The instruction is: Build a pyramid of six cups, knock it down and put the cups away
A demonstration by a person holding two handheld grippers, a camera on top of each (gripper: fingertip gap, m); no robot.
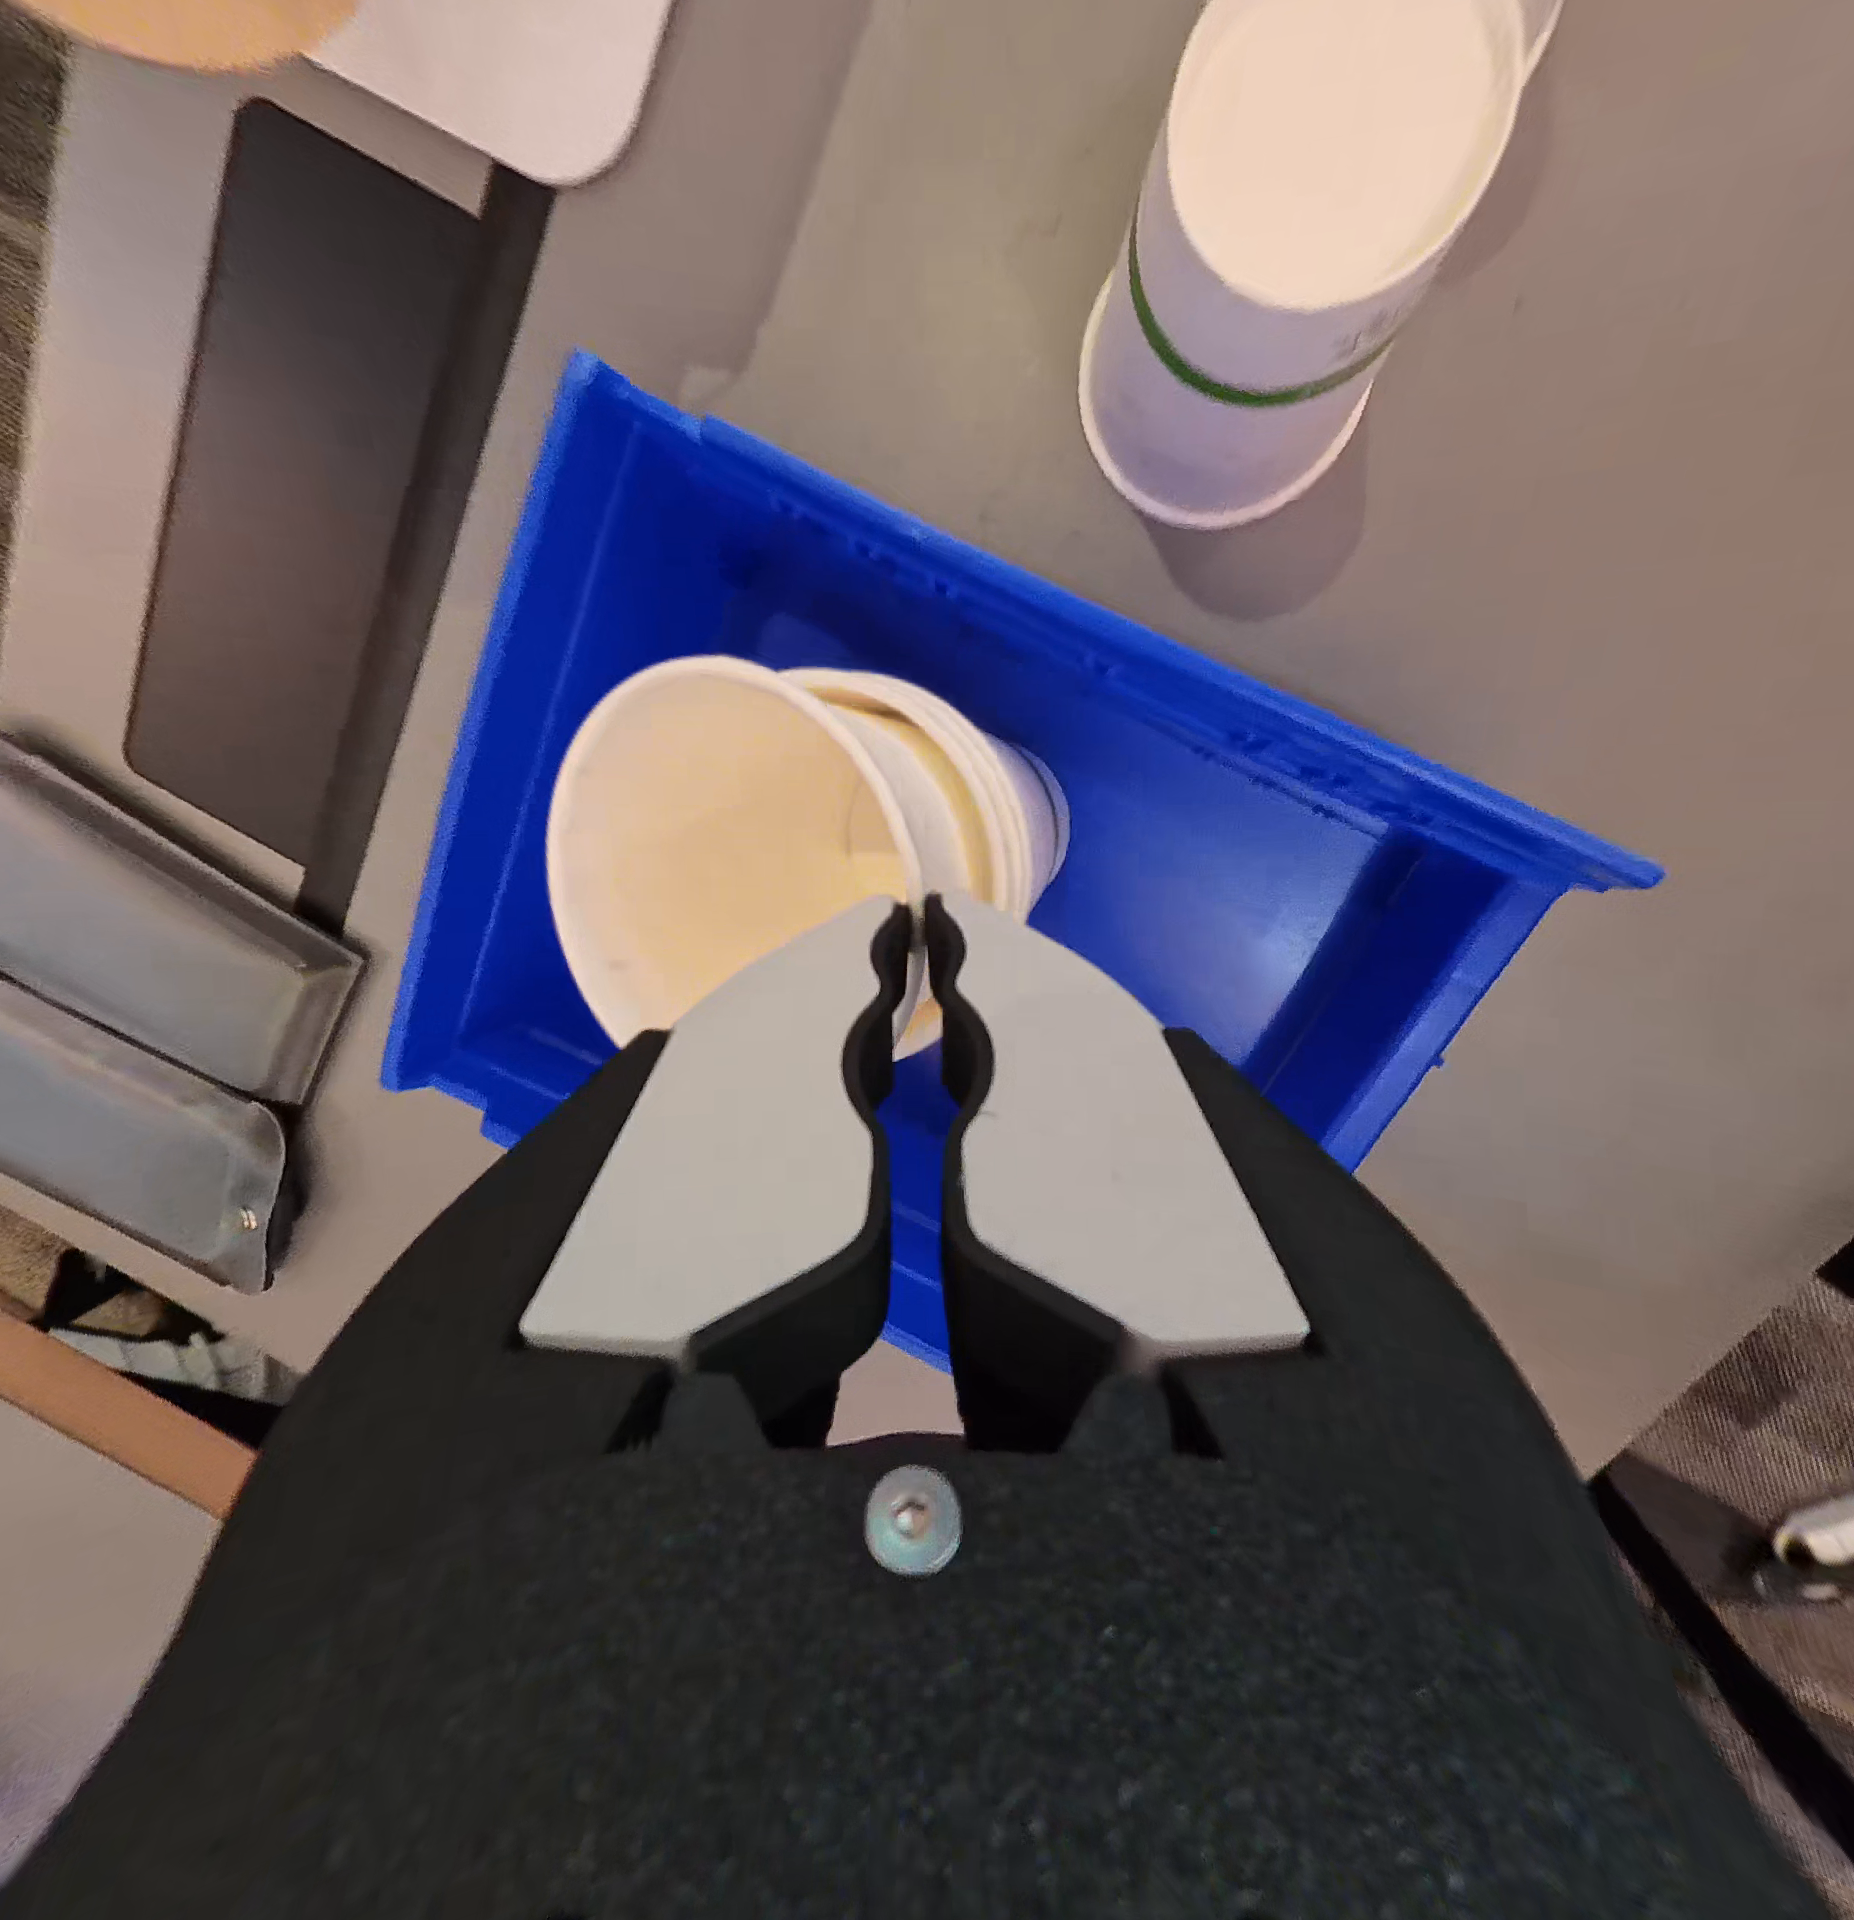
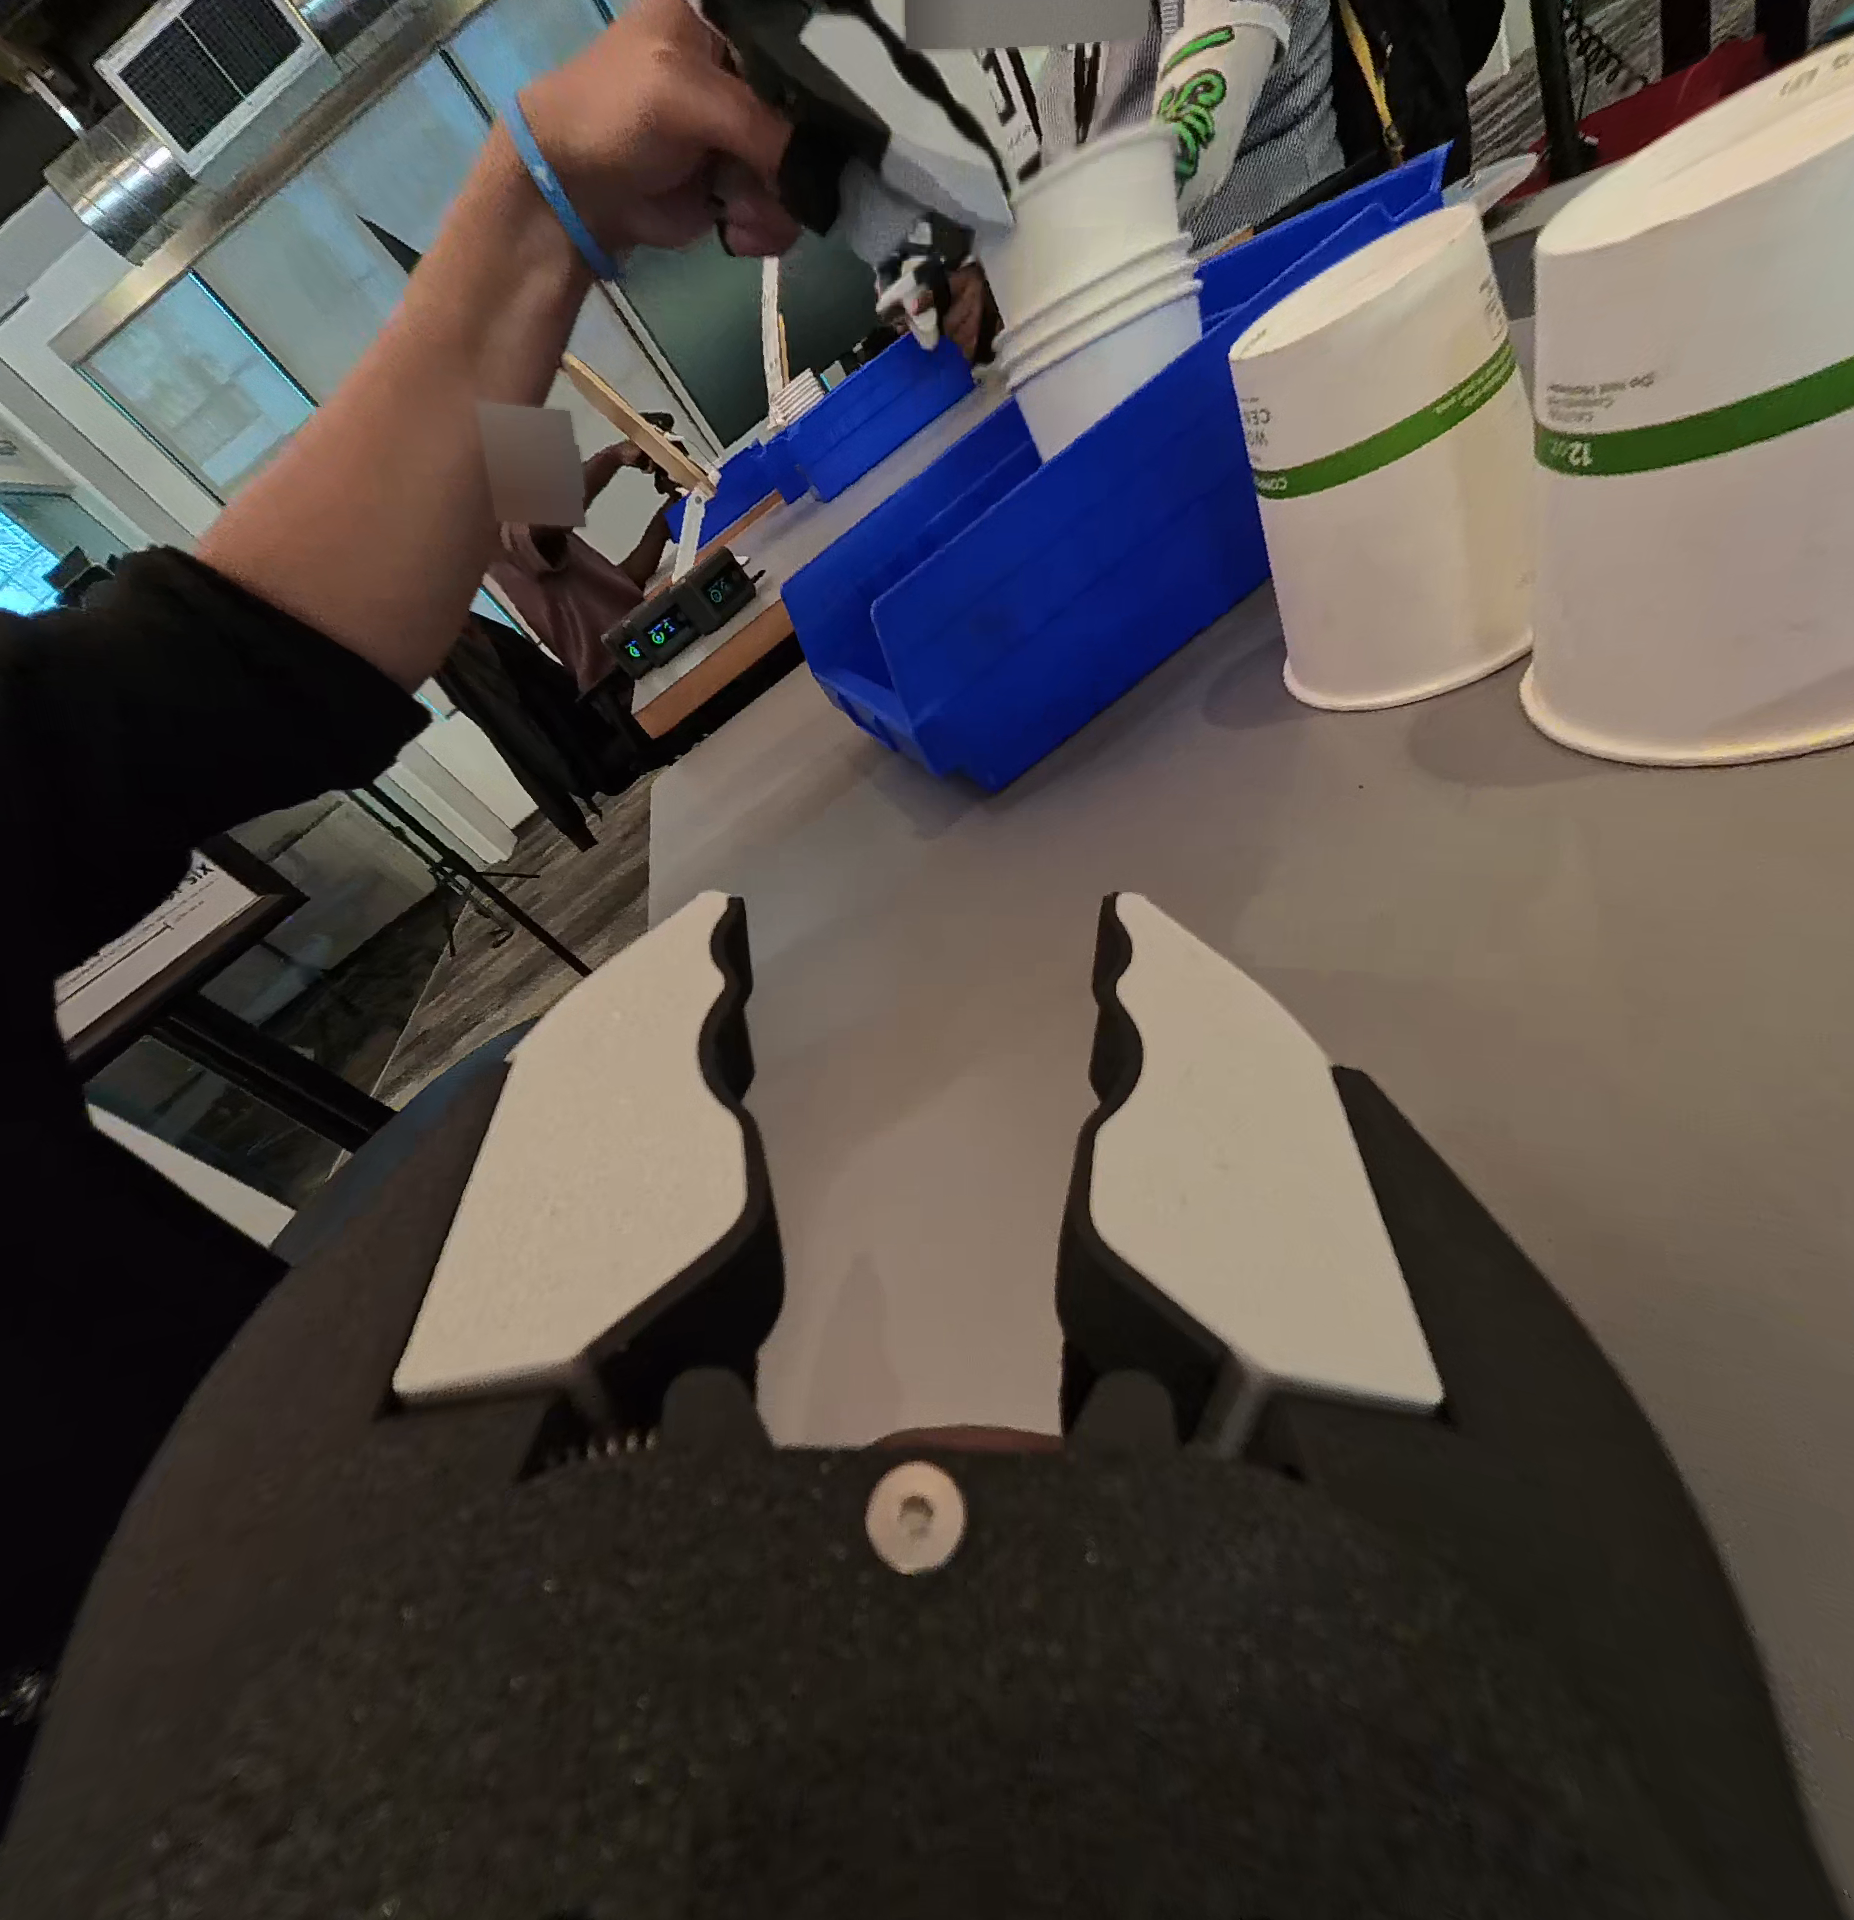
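Left gripper (image 1: 918,914) jaws pinched on the rim of a nested stack of white cups (image 1: 798,831) held over the blue bin (image 1: 1266,831), right gripper (image 2: 918,935) jaws wide apart and empty above the grey counter (image 2: 1318,935), two upside-down green-banded cups (image 2: 1390,468) just beside the bin

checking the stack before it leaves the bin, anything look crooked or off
The top cup of the nested stack in the blue bin is cocked sideways off the cups below, pinched by its rim in the left tongs. The upside-down cups on the table stand straight.
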